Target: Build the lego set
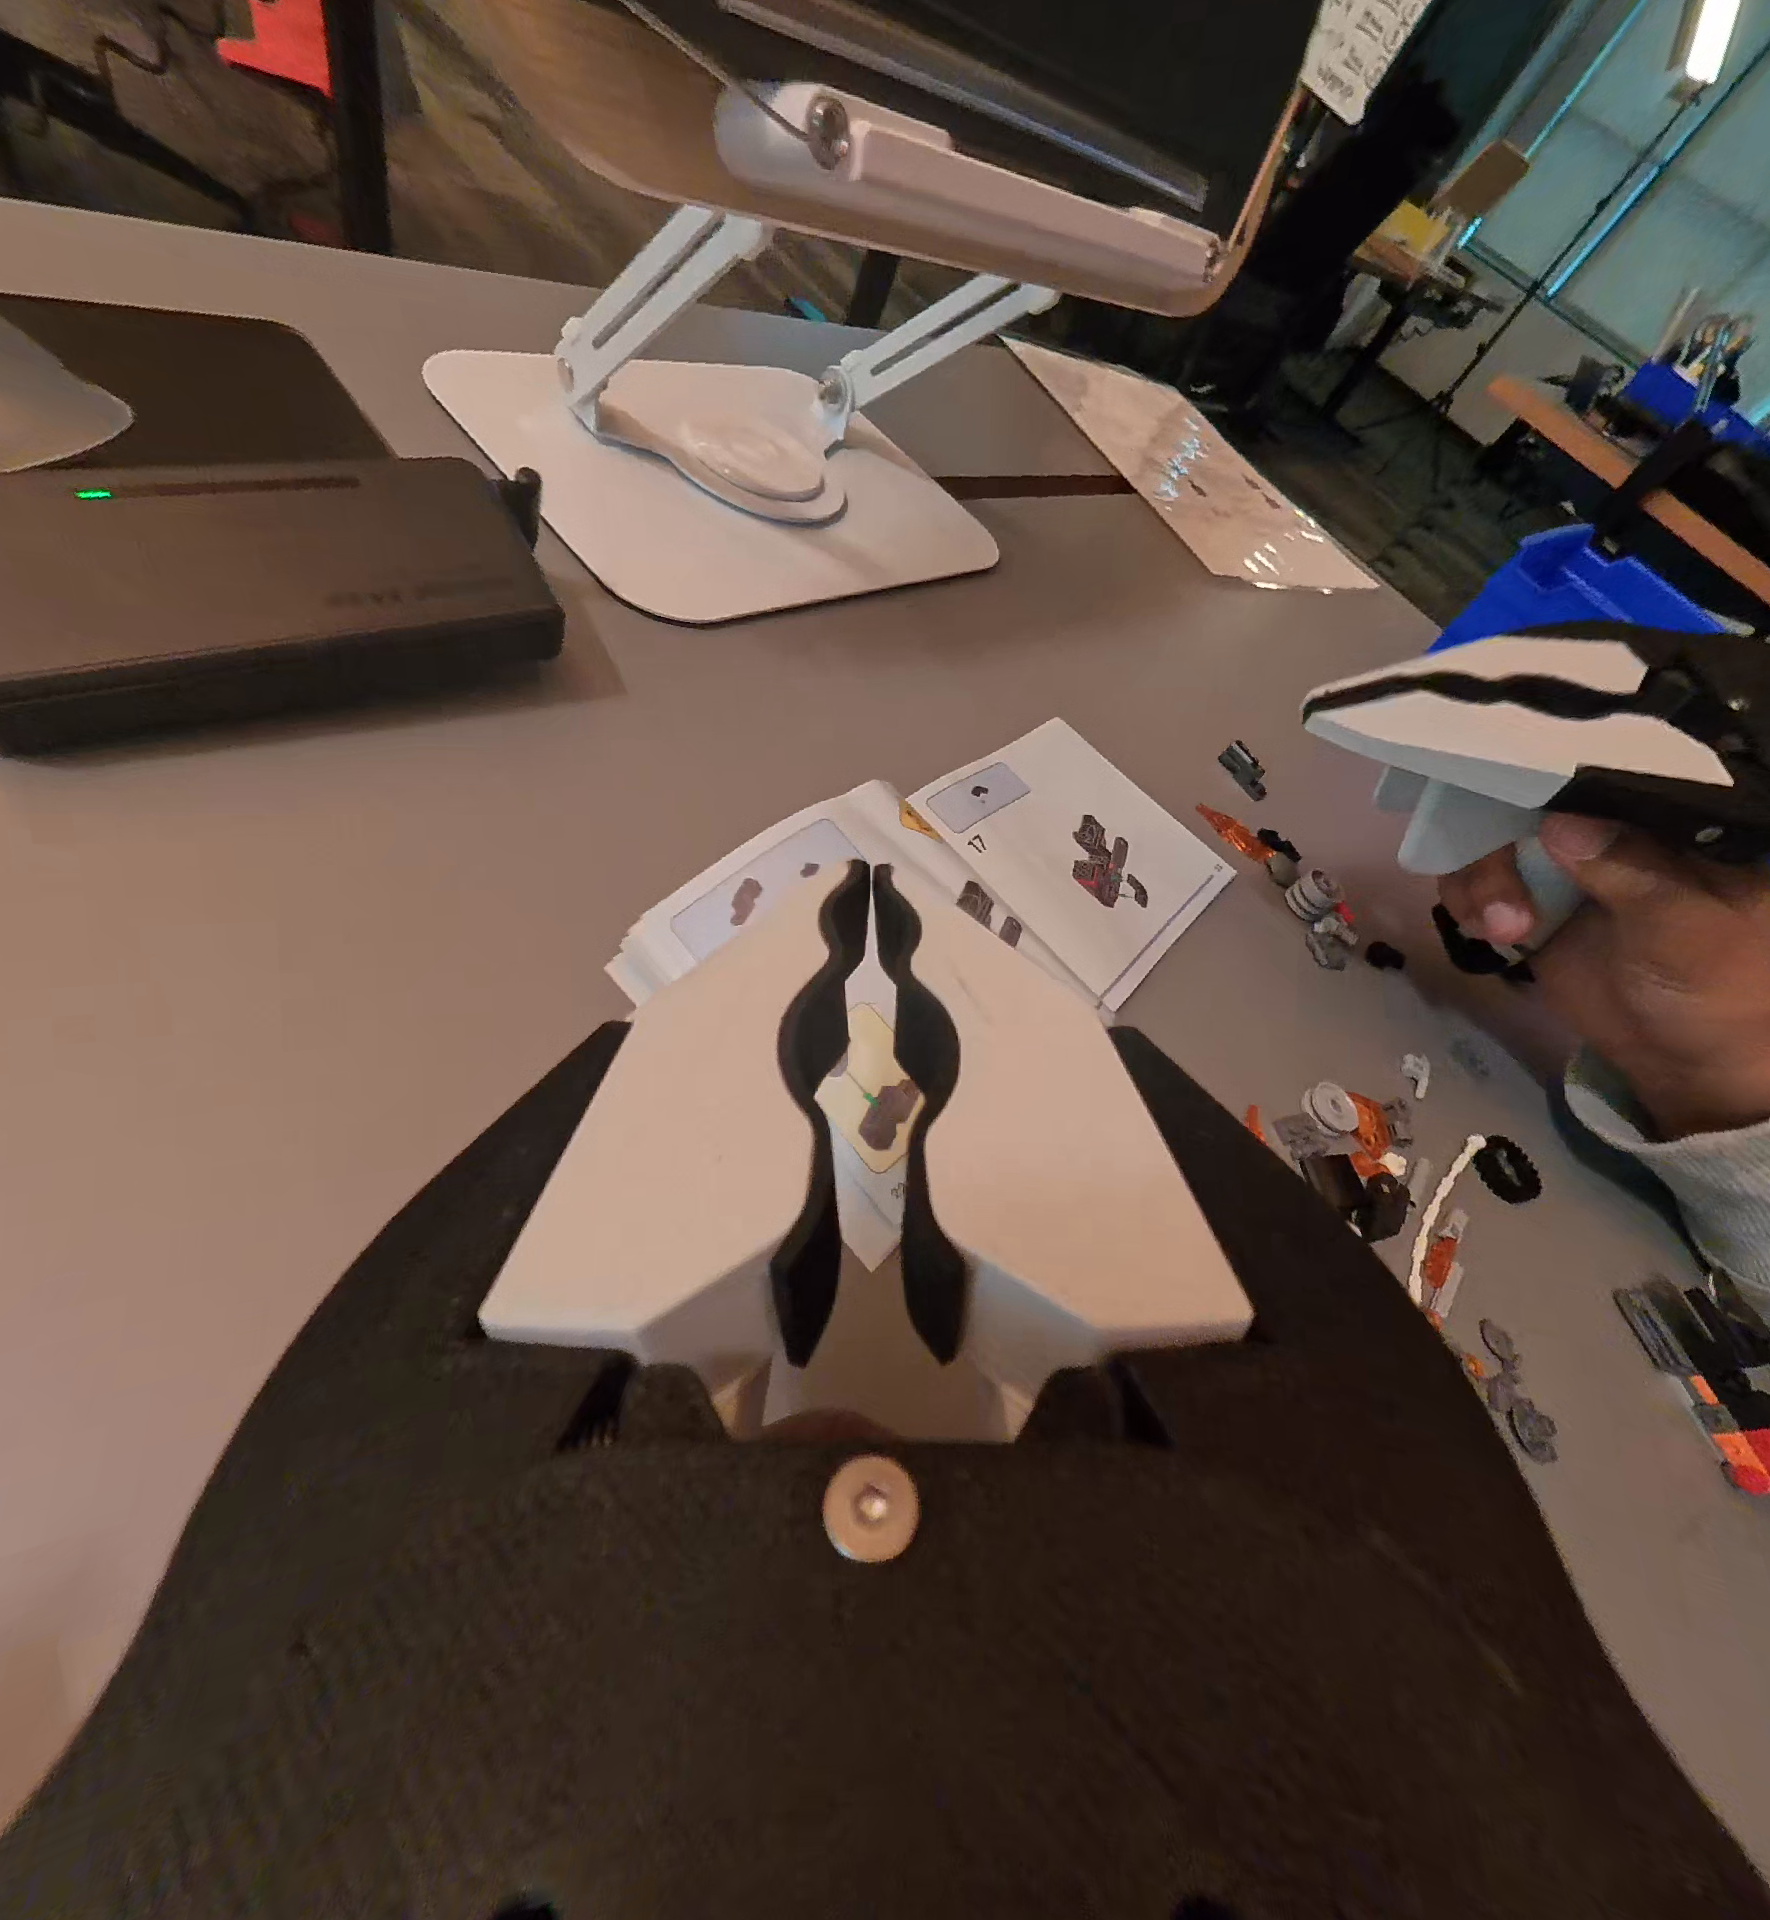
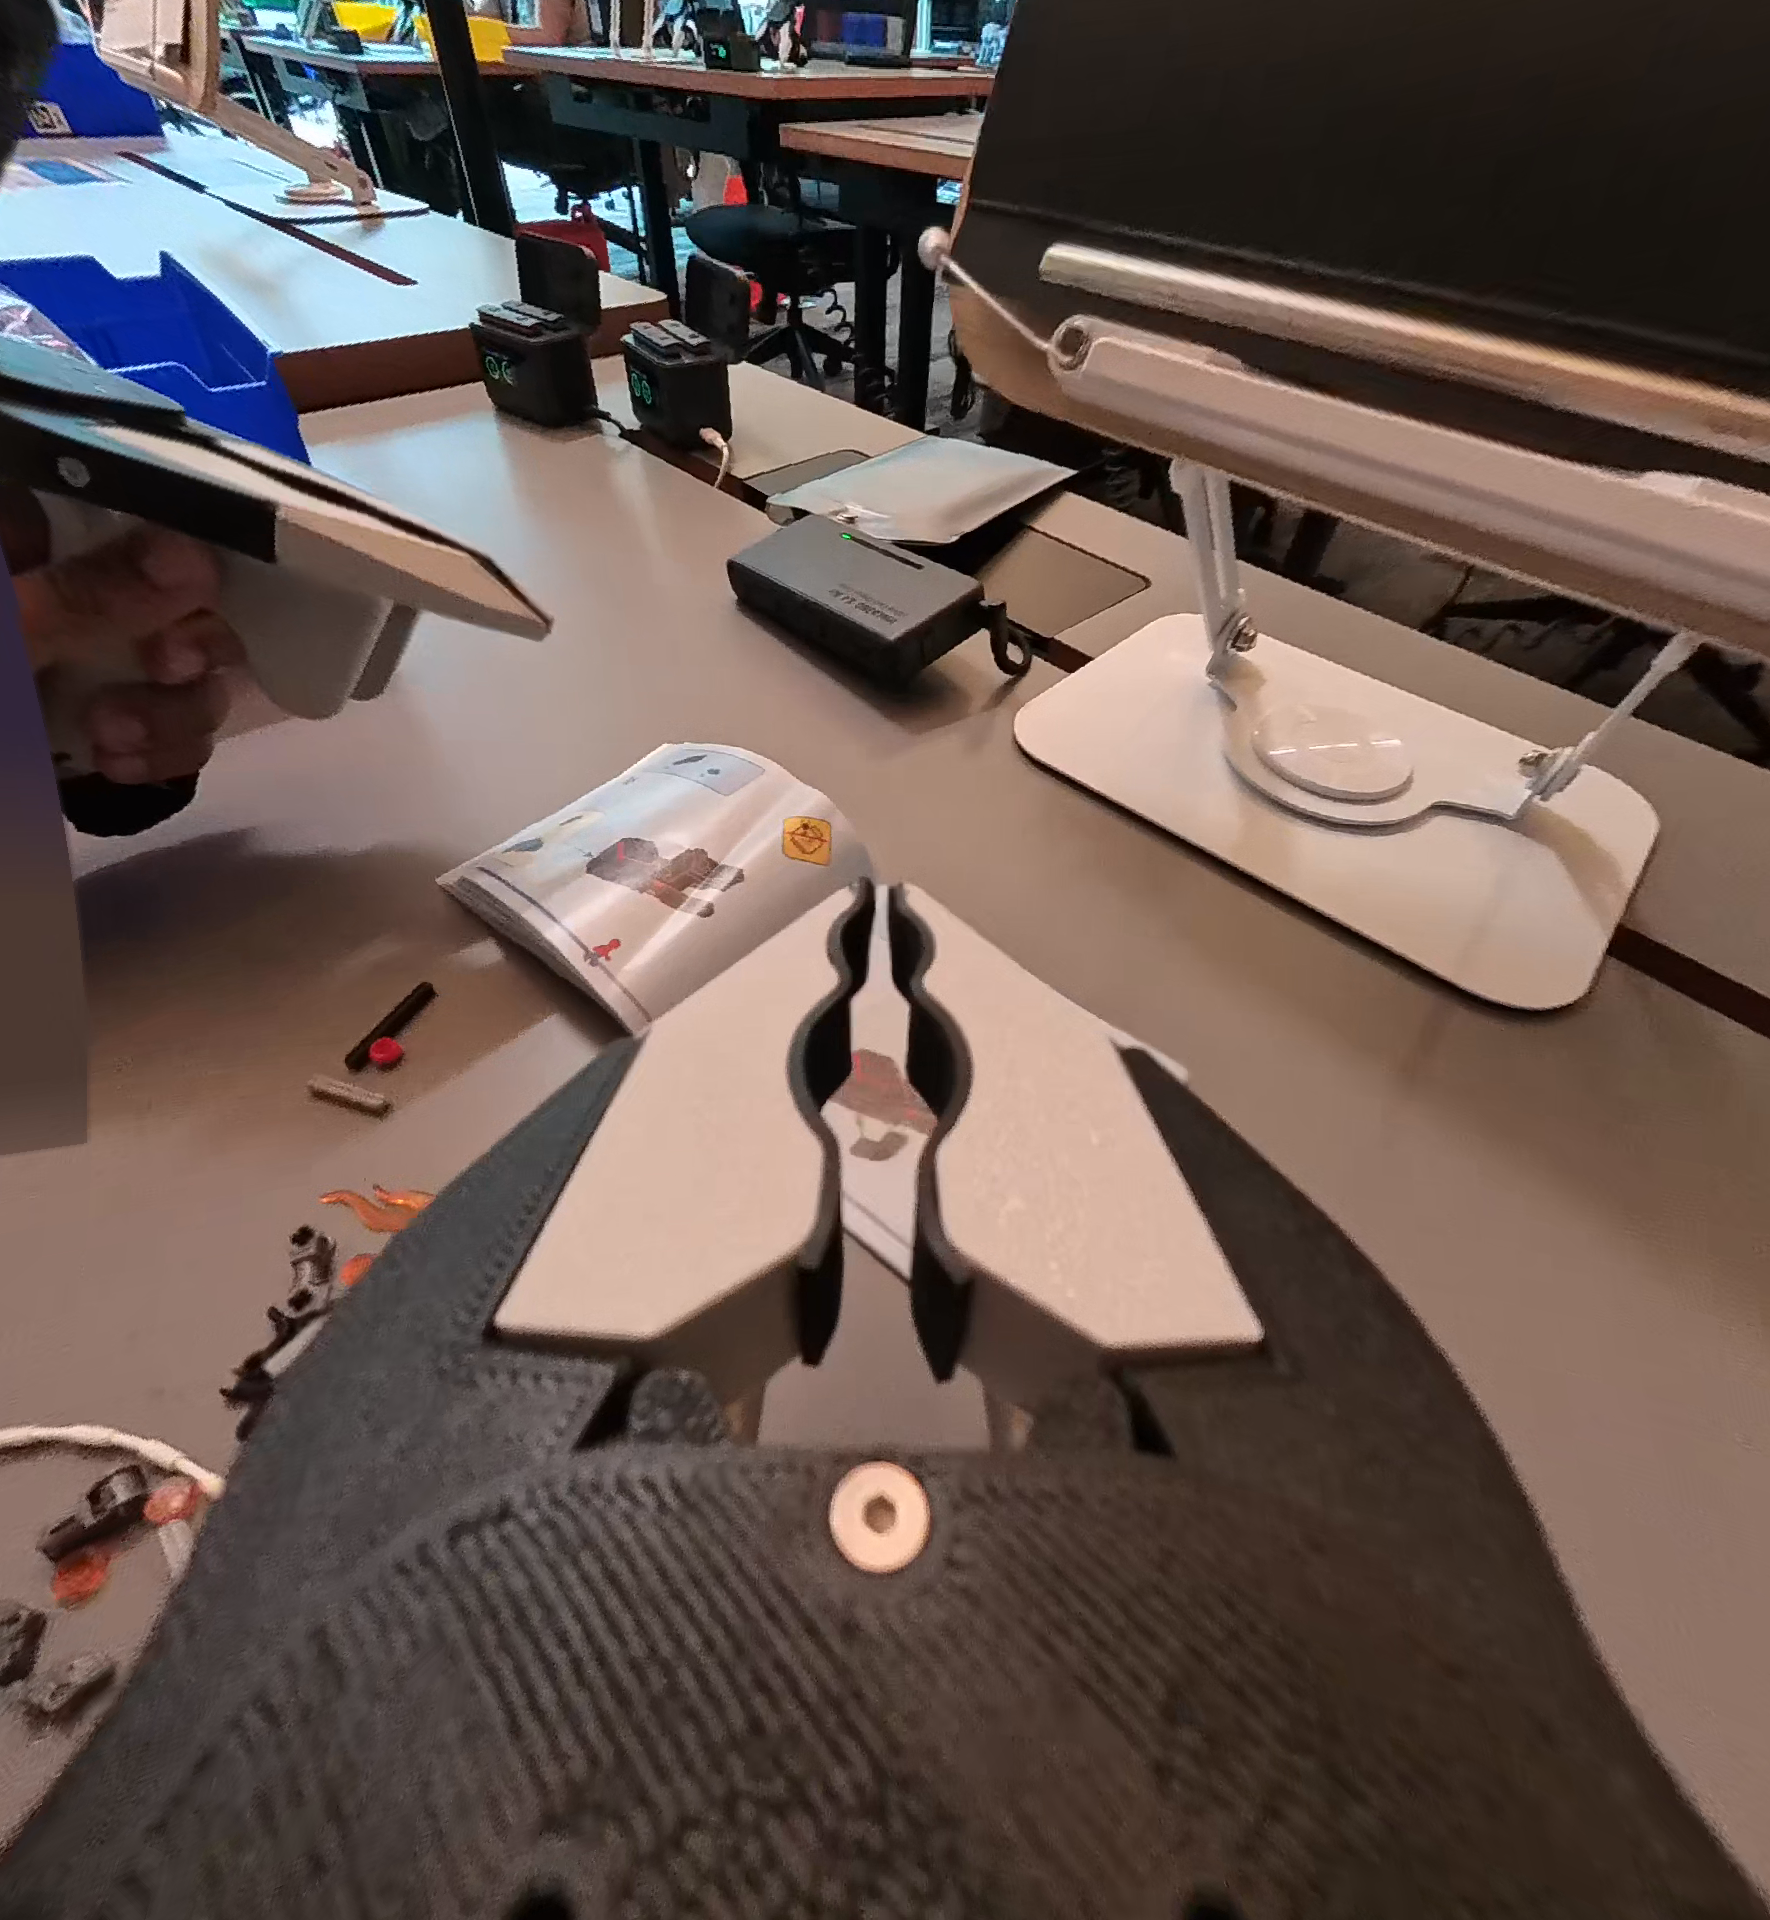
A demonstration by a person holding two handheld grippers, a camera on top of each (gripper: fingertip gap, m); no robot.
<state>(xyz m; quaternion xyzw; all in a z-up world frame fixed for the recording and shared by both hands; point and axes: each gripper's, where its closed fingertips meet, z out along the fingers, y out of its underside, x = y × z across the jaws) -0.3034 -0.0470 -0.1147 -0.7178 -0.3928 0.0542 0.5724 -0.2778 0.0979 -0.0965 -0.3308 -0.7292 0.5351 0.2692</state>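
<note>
We see left fingers closed, empty | right fingers closed, empty | booklet partly hidden beneath both.

place: office/lab | rows of desks | office chair | blue bins

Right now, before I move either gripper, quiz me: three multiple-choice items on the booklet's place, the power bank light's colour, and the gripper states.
1. The instruction booklet lies:
A. open on the table
B. inside the blue bin
C. on the laptop stand

2. The light on the black power bank is:
A. red
B. green
C. blue

3. The left gripper and right gripper are:
A. both shut, empty
B. both wide open
C. each holding a brick

Answers: A, its pages are spread flat on the table; B, a green dot glows; A, fingertips nearly meet around nothing.
</note>
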